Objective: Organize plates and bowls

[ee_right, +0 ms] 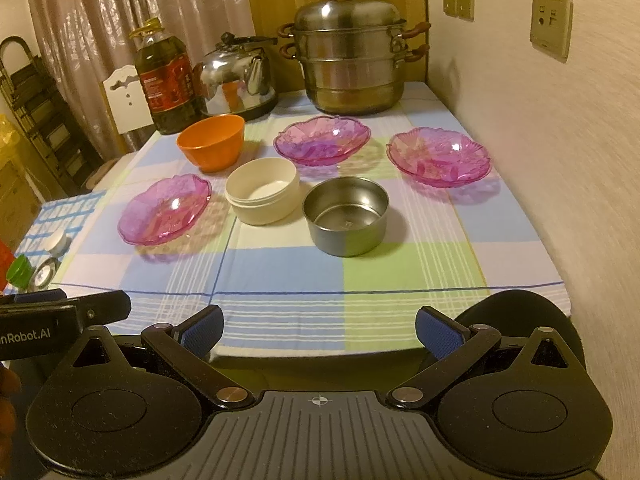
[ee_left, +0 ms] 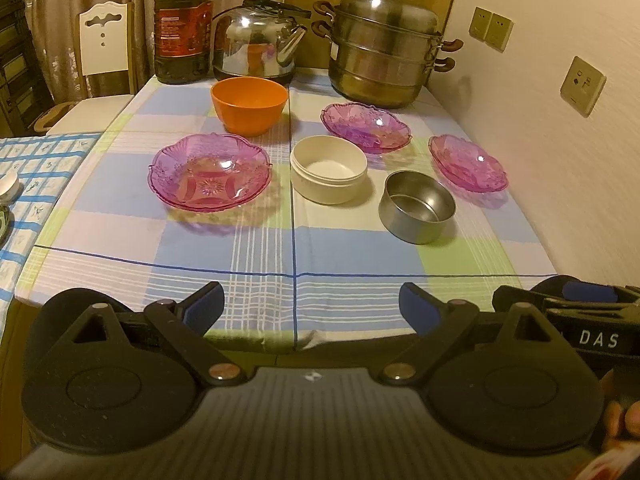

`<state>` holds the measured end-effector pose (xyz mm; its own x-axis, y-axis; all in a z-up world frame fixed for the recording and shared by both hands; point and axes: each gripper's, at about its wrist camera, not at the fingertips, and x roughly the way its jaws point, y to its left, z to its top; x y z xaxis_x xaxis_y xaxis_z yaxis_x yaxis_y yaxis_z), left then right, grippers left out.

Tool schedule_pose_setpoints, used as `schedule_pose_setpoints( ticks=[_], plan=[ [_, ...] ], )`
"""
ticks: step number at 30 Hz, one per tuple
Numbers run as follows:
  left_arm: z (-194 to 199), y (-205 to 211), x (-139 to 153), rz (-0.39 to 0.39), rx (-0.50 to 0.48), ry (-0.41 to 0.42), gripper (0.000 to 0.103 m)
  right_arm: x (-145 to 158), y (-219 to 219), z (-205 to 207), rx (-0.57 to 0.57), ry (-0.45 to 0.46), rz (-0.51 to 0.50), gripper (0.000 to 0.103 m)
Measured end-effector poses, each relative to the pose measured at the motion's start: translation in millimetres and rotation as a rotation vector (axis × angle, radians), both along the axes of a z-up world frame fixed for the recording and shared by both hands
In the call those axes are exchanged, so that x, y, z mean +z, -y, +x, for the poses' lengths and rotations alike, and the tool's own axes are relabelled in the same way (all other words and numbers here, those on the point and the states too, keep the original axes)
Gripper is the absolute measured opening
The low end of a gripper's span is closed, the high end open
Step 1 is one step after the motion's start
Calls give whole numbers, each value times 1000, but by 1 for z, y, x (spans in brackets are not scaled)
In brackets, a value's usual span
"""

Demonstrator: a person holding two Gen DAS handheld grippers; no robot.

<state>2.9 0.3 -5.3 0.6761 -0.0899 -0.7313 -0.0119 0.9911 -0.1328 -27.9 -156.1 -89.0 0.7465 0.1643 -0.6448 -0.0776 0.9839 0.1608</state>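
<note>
Three pink glass plates lie on the checked tablecloth: a left one point(ee_left: 209, 172) point(ee_right: 165, 209), a far middle one point(ee_left: 365, 127) point(ee_right: 322, 141) and a right one point(ee_left: 467, 162) point(ee_right: 438, 156). An orange bowl point(ee_left: 249, 105) point(ee_right: 212, 142), a cream bowl point(ee_left: 328, 169) point(ee_right: 262, 191) and a steel bowl point(ee_left: 417, 206) point(ee_right: 346, 216) stand among them. My left gripper point(ee_left: 312, 308) is open and empty at the table's near edge. My right gripper point(ee_right: 319, 328) is open and empty beside it, well short of the steel bowl.
A stacked steel steamer pot point(ee_left: 380, 46) point(ee_right: 348, 52), a kettle point(ee_left: 258, 42) point(ee_right: 236, 76) and an oil bottle point(ee_left: 182, 26) point(ee_right: 164, 80) stand along the far edge. The wall point(ee_right: 560, 160) runs close on the right. A second table point(ee_left: 36, 184) adjoins on the left.
</note>
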Motion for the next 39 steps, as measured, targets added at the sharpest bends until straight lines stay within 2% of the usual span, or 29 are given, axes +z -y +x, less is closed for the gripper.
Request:
schedule_pose_setpoints(
  ticks=[39],
  plan=[
    [1, 1, -3, -2, -12, -11, 93, 0, 3, 3, -9, -1, 9, 102]
  ],
)
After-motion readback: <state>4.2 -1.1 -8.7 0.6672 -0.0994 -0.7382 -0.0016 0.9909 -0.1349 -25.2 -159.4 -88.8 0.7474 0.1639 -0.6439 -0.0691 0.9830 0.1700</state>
